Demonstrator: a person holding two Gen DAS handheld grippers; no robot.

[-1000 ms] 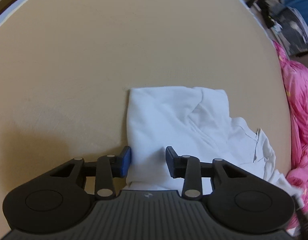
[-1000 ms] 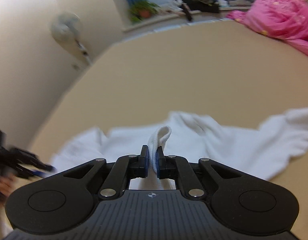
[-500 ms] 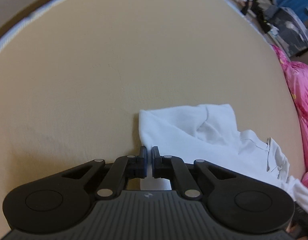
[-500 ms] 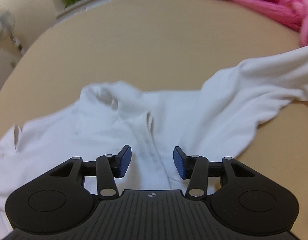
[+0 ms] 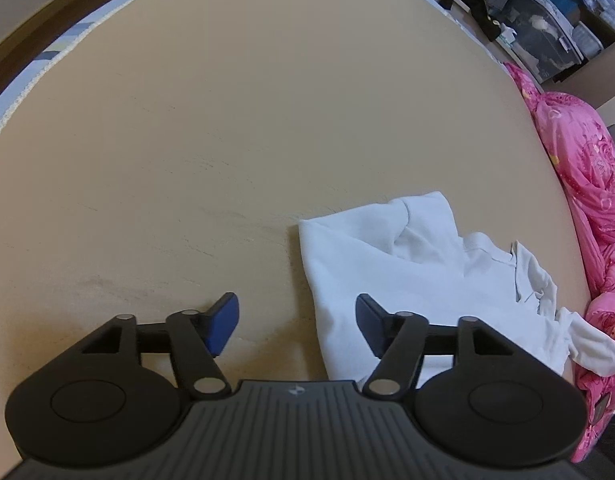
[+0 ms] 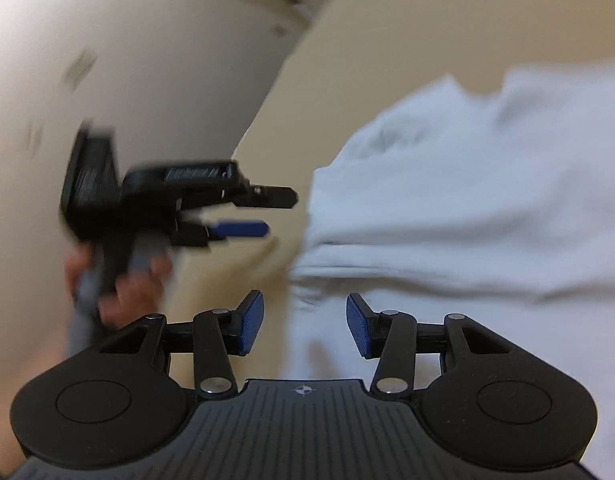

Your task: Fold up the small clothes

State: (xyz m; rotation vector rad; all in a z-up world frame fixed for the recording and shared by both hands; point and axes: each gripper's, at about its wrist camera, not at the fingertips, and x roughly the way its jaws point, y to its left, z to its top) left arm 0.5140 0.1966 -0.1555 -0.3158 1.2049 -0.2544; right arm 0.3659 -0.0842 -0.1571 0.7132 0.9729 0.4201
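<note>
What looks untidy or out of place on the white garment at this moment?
The white garment is only partly folded: its left edge lies straight, but the right part is bunched and wrinkled beside the pink quilt. Neither the left gripper, whose jaws are opening, nor the right gripper grips it.

No readable text. Raised lettering on the left gripper (image 6: 267, 210) body, at 10 o'clock in the right wrist view, too blurred to make out.
</note>
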